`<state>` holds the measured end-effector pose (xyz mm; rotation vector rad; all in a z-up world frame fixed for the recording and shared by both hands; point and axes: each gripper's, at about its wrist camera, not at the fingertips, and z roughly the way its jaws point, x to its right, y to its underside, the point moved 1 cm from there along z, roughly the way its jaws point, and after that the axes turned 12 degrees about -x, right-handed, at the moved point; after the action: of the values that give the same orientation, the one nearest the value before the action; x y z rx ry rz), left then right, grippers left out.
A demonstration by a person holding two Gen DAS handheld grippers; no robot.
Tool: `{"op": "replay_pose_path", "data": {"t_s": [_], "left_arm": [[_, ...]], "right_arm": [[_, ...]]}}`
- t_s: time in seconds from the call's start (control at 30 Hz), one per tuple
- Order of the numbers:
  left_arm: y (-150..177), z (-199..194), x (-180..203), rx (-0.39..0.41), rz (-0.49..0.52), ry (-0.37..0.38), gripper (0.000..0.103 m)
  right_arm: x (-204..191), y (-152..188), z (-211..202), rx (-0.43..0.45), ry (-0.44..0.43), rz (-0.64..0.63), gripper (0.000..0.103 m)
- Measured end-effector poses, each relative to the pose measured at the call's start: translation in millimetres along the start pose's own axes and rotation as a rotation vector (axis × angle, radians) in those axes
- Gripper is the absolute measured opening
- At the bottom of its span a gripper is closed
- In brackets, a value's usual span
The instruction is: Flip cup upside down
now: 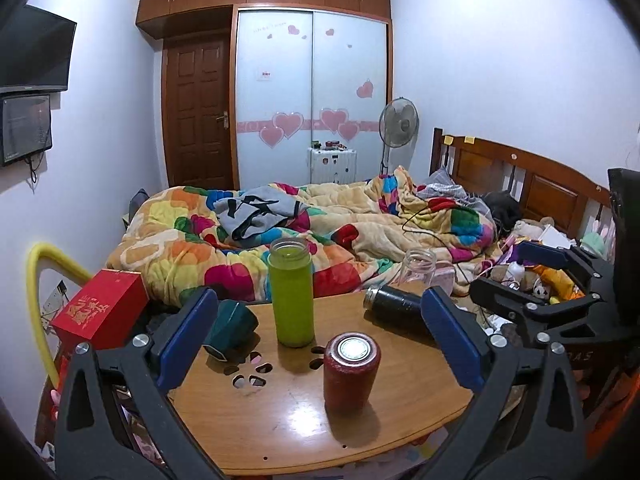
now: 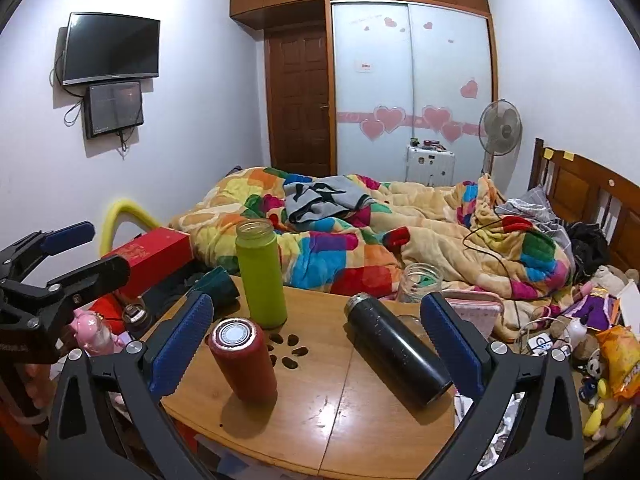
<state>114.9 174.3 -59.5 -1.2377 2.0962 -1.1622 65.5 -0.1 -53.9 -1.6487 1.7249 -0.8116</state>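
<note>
A small wooden table holds several cups. A red cup stands upside down, its metal base up. A green cup stands upright with its mouth open. A black flask lies on its side. A dark teal cup lies at the left edge. A clear glass jar stands at the back right. My left gripper is open and empty. My right gripper is open and empty.
A bed with a colourful quilt lies behind the table. A red box sits to the left by a yellow tube. A pink phone lies at the table's right edge. Toys and clutter lie to the right.
</note>
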Motion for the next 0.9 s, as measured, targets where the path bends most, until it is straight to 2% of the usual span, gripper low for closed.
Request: {"op": "replay_pose_path", "data": {"t_s": [0.3,0.9], "left_arm": [[-1,3,2,0.0,-0.004,0.002,0.103],[-1,12,2,-0.012,-0.006,0.009,0.103]], "right_arm": [[11,-4,2,0.0,-0.015,0.046,0.103],[14,-7,4,-0.002,-0.004,0.048,0.103]]}}
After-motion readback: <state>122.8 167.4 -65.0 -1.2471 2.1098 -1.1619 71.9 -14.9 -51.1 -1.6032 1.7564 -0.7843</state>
